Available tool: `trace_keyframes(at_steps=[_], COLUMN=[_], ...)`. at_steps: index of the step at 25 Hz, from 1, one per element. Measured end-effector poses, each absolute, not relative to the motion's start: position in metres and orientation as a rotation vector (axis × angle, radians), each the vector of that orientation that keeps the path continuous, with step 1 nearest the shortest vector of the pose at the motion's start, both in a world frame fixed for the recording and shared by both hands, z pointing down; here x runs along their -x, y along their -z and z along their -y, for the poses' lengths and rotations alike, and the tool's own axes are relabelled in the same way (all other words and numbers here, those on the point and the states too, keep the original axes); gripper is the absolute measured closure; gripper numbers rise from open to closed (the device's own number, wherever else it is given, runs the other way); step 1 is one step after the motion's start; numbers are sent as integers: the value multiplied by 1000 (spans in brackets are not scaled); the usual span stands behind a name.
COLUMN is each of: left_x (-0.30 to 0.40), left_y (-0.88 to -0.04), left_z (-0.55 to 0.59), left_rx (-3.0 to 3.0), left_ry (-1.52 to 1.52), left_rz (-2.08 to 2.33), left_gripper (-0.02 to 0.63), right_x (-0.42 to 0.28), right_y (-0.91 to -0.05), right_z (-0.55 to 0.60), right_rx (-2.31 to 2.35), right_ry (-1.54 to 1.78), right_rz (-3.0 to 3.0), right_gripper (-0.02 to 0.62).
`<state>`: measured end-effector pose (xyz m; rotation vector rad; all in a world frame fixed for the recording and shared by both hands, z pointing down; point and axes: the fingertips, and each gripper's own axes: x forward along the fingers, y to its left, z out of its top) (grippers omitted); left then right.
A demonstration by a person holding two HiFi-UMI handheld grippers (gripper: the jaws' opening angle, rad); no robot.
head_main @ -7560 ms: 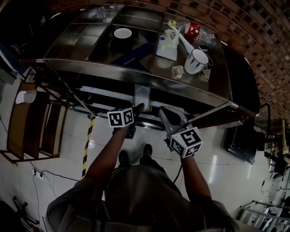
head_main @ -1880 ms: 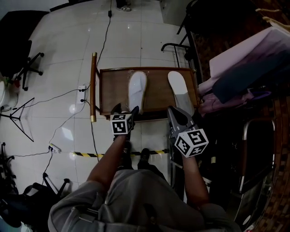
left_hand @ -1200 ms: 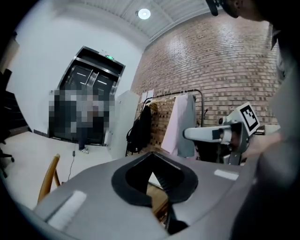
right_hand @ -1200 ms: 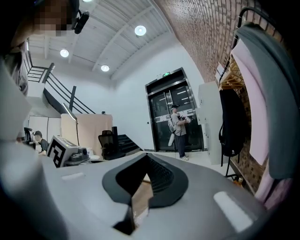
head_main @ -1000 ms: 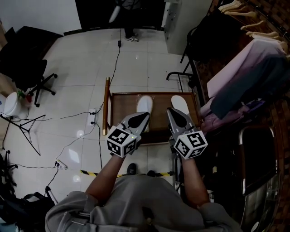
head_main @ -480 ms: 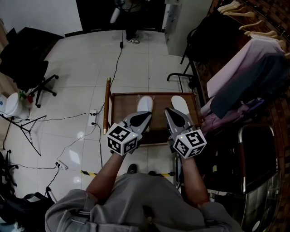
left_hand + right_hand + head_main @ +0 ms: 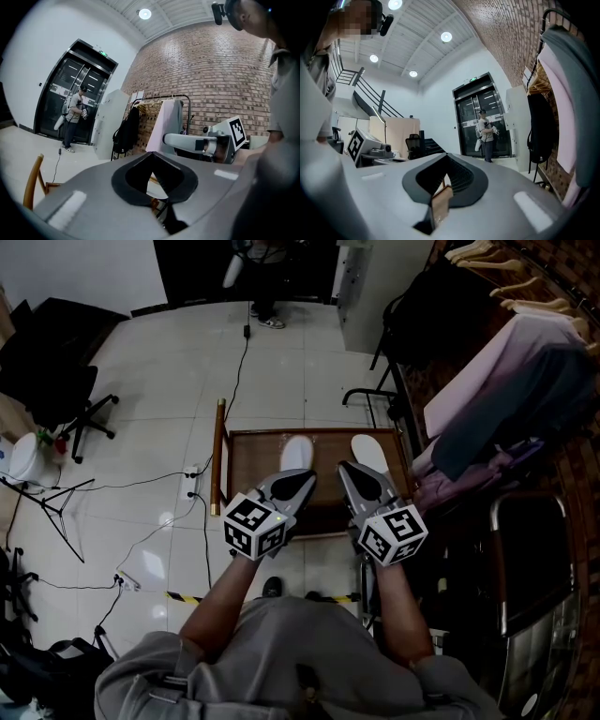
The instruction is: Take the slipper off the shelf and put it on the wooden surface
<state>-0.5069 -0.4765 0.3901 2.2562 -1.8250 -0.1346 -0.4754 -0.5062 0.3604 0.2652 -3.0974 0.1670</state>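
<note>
Both grippers are over the near edge of the wooden surface [image 7: 251, 470], at 12 o'clock from the person.

Left gripper [image 7: 302, 480]: jaws closed tip to tip, nothing clamped. In its own view [image 7: 152, 155] only the hollow between the pads stays open, with a sliver of something pale showing through.

Right gripper [image 7: 348, 473]: same, jaws together and empty. Its own view [image 7: 446, 158] shows a strip of brown wood through the hollow.

Two white slippers are on the wood, side by side, toes toward 12 o'clock:
- left slipper [image 7: 299, 448] at 11 o'clock on the surface, its near end under the left gripper's tip
- right slipper [image 7: 367, 448] at 1 o'clock, its near end under the right gripper's tip

Can't tell whether either gripper touches a slipper or just overlaps it.

Surroundings:
- hanging clothes [image 7: 511, 381] at 2 o'clock
- black office chair [image 7: 52, 367] at 10 o'clock
- person standing by the dark doorway [image 7: 262, 282] at 12 o'clock, far across the white tile floor [image 7: 169, 409]
- yellow-black tape [image 7: 192, 598] at 7 o'clock by the feet
</note>
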Motion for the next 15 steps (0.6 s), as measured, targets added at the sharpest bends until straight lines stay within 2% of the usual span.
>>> trace_keyframes(at_steps=[15], left_x=[507], left_y=[-395], left_z=[473], left_rx=[-2225], left_ry=[141], left_rz=[1829], left_gripper=[600], right_x=[480], right_y=[-358], right_z=[504], right_rx=[-225], right_ry=[-165], right_rz=[3106], right_gripper=[595])
